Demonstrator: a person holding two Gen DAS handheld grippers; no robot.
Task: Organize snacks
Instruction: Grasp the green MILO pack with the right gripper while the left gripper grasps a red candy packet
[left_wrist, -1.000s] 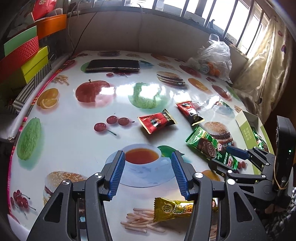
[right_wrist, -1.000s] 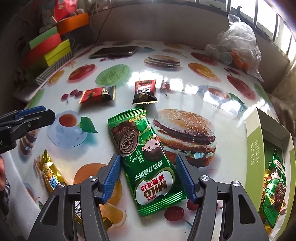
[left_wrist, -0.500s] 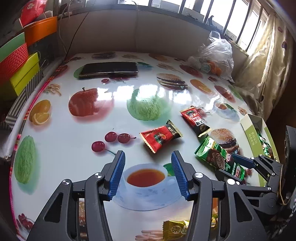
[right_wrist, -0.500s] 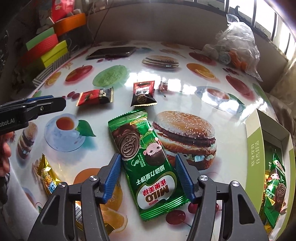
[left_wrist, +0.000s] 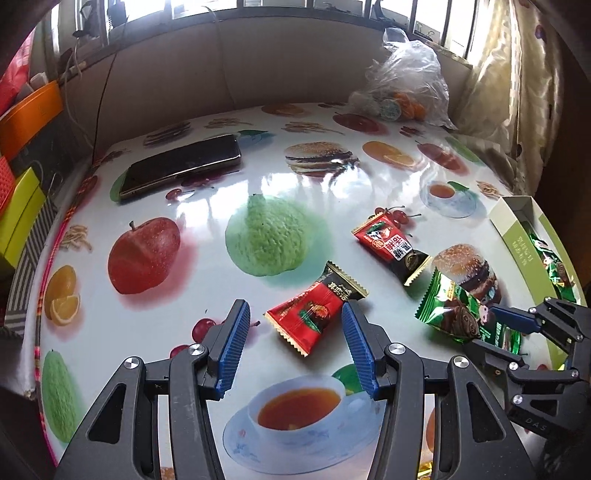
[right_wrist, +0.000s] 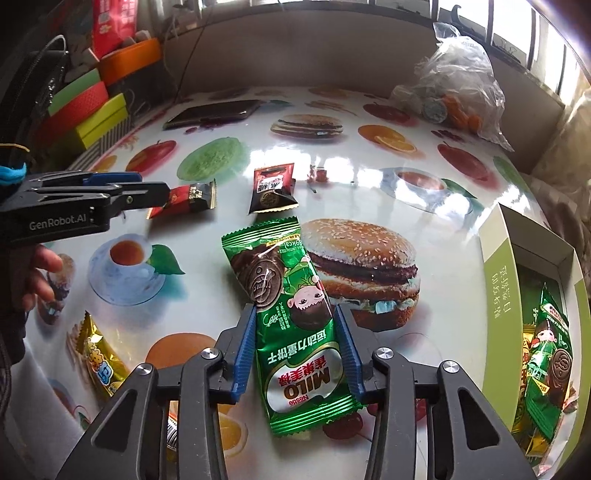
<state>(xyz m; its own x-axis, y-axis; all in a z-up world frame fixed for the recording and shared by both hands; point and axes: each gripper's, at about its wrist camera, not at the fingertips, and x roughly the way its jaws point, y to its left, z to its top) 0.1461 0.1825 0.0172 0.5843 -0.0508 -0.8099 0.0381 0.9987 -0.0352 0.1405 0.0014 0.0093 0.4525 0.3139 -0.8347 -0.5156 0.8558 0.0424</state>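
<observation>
Right wrist view, left to right: the left hand-held gripper (right_wrist: 164, 192) reaches in over the table (right_wrist: 369, 177), jaws parted and empty, its tips at the red snack packet (right_wrist: 188, 197). A gold packet (right_wrist: 98, 356) lies near the left edge. In the near middle, the right hand-held gripper (right_wrist: 295, 347) is closing on the green Milo packet (right_wrist: 291, 314) (blue pads at both its long edges), which lies flat beside the printed burger. At the far right stands the open green box (right_wrist: 498, 280), more green packets inside.
</observation>
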